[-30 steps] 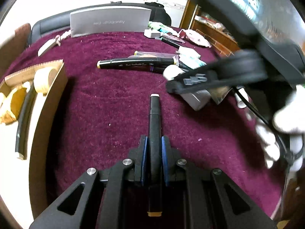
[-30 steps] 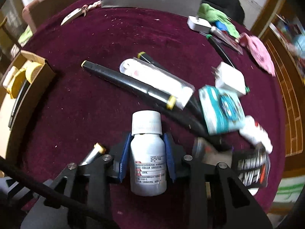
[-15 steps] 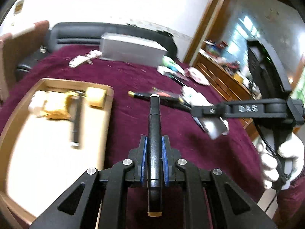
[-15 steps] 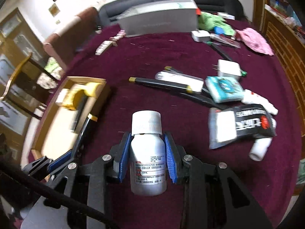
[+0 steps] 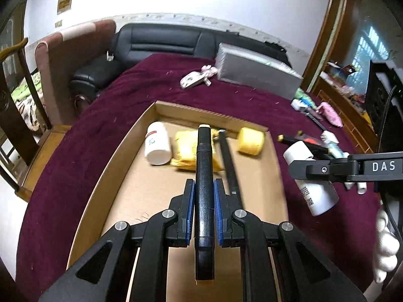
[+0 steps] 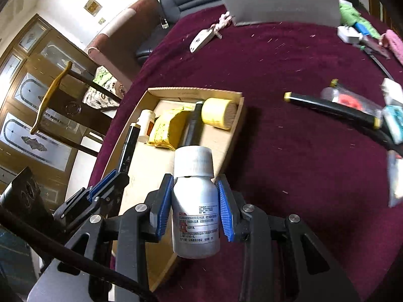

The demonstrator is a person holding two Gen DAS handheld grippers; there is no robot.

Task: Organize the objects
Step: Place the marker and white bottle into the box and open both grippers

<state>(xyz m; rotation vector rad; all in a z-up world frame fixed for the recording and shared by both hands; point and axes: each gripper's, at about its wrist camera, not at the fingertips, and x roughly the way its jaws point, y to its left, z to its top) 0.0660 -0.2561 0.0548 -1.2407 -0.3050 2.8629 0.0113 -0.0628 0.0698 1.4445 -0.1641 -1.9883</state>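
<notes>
In the left wrist view my left gripper is shut on a black marker that points forward over a shallow cardboard tray. The tray holds a white bottle, a yellow packet, a yellow roll and another black marker. My right gripper is shut on a white screw-cap bottle, which hangs over the tray's right rim. The right wrist view has the left gripper with its marker over the tray's left side.
The tray lies on a dark red cloth. A grey box and a white tag lie at the far side. Loose markers, packets and a plug crowd the right. A black sofa and chairs stand beyond the table's edge.
Both grippers have swung left from the cloth and risen, the left now over the tray, the right at its rim. Each keeps its grip, the left on the marker, the right on the bottle.
</notes>
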